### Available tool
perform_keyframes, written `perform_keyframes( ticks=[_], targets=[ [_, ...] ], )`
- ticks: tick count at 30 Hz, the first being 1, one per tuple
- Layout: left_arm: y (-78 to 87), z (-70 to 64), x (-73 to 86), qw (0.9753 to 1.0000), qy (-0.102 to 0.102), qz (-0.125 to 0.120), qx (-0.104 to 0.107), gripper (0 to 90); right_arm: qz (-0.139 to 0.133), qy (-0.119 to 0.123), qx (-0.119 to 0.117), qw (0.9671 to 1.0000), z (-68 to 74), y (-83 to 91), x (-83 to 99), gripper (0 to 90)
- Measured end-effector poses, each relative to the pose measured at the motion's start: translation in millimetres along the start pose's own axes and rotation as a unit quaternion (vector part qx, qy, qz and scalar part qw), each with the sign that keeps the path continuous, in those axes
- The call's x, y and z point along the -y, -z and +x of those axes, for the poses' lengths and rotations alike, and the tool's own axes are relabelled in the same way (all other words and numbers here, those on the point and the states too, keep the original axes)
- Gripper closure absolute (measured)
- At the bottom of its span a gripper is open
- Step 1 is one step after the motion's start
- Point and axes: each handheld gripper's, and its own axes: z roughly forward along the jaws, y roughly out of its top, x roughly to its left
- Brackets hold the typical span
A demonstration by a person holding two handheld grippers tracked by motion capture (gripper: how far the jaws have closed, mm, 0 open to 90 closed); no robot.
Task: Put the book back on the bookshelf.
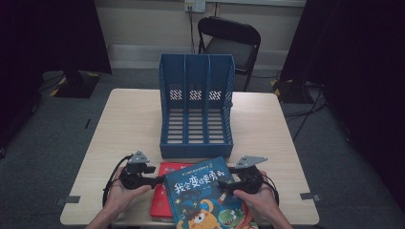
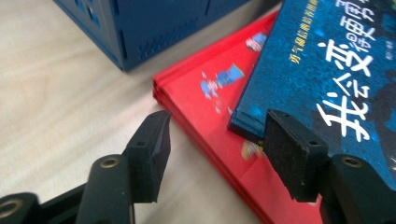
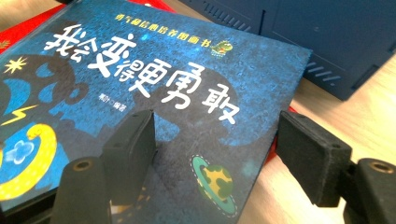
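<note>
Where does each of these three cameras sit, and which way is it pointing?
High view: above the person's side, looking forward and down at the table, blue file rack and both hands.
Left gripper view: rides the left gripper, facing the red book; its open jaws show.
Right gripper view: rides the right gripper, jaws straddling the blue book's edge.
All share the blue book.

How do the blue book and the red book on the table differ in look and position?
The blue book lies on top, skewed; the red book lies beneath it on the table, mostly covered. The blue book's cover shows large white characters and cartoon creatures; the red book's visible cover is plain red with small pictures. Both lie flat before the blue file rack.
</note>
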Motion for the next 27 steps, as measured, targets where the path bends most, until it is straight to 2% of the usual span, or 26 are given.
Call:
perform_keyframes(
  ticks=[2, 4, 5, 7, 9, 11, 13, 16, 19, 22, 23, 27],
  targets=[
    [-2.0, 1.5, -3.0, 1.0, 0.008, 0.0, 0.002, 43.3, -0.001, -0.004, 0.001, 1.0, -1.3, 1.8, 1.8, 28.7],
    [-1.1, -2.8, -3.1, 1.0, -0.001, -0.006, 0.001, 53.2, -0.005, -0.008, 0.0, 1.0, -2.5, 2.8, 3.8, 28.7],
    [0.4, -5.7, -2.7, 0.9999, 0.0, -0.011, 0.002, 55.4, -0.005, -0.01, -0.002, 0.9999, -3.3, 2.9, 4.2, 28.6],
    [5.9, -13.6, -0.6, 0.9994, 0.01, -0.025, 0.023, 56.0, -0.003, -0.012, -0.006, 0.9999, -4.4, 2.9, 4.3, 28.6],
    [8.9, -24.0, 3.4, 0.9994, -0.001, -0.02, 0.029, 56.0, -0.003, -0.014, -0.007, 0.9999, -5.1, 2.8, 4.3, 28.5],
    [9.0, -31.3, 9.2, 0.9992, 0.002, -0.019, 0.035, 55.7, -0.003, -0.014, -0.009, 0.9999, -5.6, 2.6, 4.5, 28.5],
    [8.0, -34.0, 10.8, 0.9988, 0.002, -0.017, 0.046, 55.7, -0.003, -0.014, -0.007, 0.9999, -5.0, 2.7, 4.4, 28.6],
    [1.9, -34.1, 10.8, 0.9979, 0.019, -0.016, 0.06, 53.0, -0.004, -0.014, -0.007, 0.9999, -4.7, 2.8, 4.6, 28.6],
    [0.4, -35.2, 9.2, 0.9987, 0.011, -0.017, 0.048, 52.9, -0.005, -0.013, -0.005, 0.9999, -4.3, 3.1, 5.1, 28.6],
    [-4.8, -35.8, 5.4, 0.9992, 0.02, -0.026, 0.024, 56.0, -0.01, -0.011, 0.005, 0.9999, -2.8, 3.1, 5.4, 28.2],
    [-6.3, -35.9, 3.4, 0.9994, 0.013, -0.026, 0.019, 55.3, -0.008, -0.012, 0.009, 0.9999, -1.5, 3.0, 4.5, 28.1],
    [-11.9, -29.5, -2.4, 0.9993, 0.015, -0.03, 0.018, 53.6, -0.011, -0.005, 0.027, 0.9996, 2.9, 3.3, 4.2, 28.0]
  ],
)
